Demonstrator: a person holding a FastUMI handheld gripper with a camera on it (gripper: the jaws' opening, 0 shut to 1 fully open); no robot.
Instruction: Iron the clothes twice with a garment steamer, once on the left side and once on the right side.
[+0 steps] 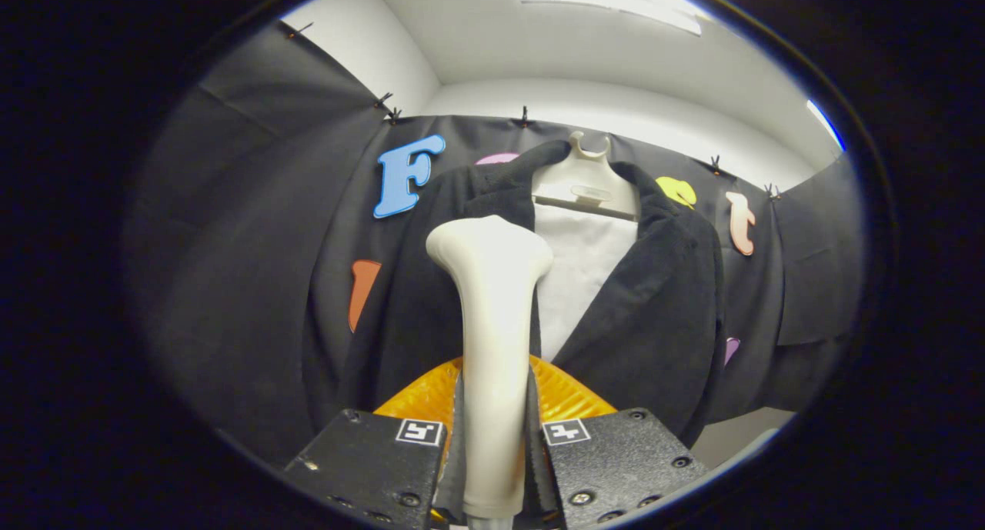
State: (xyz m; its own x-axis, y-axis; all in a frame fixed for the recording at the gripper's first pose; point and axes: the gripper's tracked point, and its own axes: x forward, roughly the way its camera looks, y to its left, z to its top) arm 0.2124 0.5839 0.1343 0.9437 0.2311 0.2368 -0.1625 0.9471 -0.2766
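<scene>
Gripper view, findings as follows. Your gripper (492, 445) is closed on the steamer (491, 338): both fingers press the sides of its pale handle at the bottom centre of the frame. The steamer's long axis runs straight up the middle of the picture, in line with the fingers, and its wider head sits at centre frame, pointing away from you toward the jacket (662, 307).

The jacket hangs on a pale hanger (585, 188) in the upper centre, just beyond the steamer head. Its long axis is vertical, front open, with a white panel (577, 276) showing between the two dark front pieces. You cannot tell from this picture whether the head touches the cloth or hangs just short of it.

The relation that governs your next move: the head stands over the inner edge of the jacket piece on the left of the frame, at about collar-to-chest height, with the piece on the right of the frame lying off to the head's right. An orange ribbed part (431, 395) shows behind the fingers, low in the frame; its purpose is not clear.

Judgement: you are placed to start a pass down one side.
</scene>
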